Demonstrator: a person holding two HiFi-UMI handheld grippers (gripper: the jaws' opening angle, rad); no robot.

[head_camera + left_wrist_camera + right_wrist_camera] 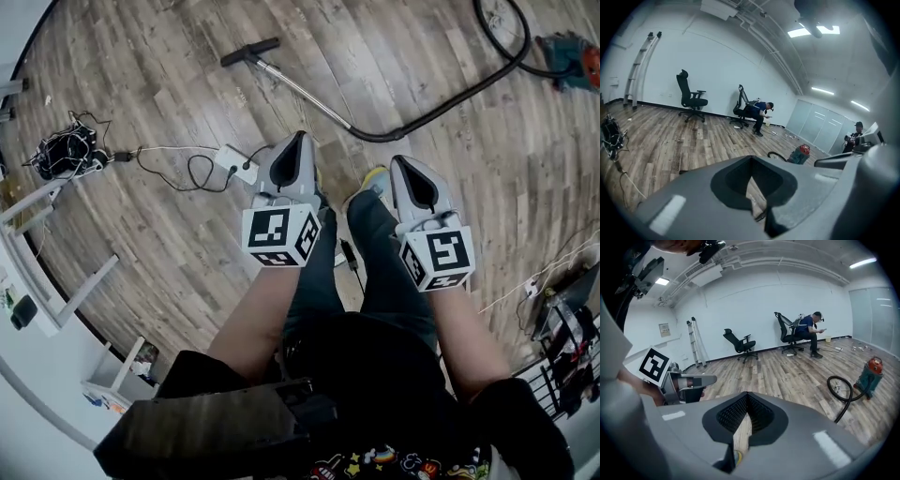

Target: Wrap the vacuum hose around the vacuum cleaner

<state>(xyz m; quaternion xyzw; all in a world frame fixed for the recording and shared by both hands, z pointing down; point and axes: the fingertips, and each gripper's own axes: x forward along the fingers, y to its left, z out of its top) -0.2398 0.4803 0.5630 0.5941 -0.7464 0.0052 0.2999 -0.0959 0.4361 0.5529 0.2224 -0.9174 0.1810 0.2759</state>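
**Black hose loose on the floor: approach and first grip**

The hose (441, 108) runs across the wood floor from the vacuum cleaner (574, 58), at far right, to a metal tube (302, 91). All of it lies well apart from the person. The left gripper (296, 142) and right gripper (407, 167) hang side by side, each with jaws drawn almost together and nothing held. Recommended: step to the cleaner, open one gripper wide, take the hose near the body, and lay even loops without kinks.

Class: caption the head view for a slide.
Left gripper and right gripper, jaws shut; vacuum hose sprawls unwrapped from vacuum cleaner.
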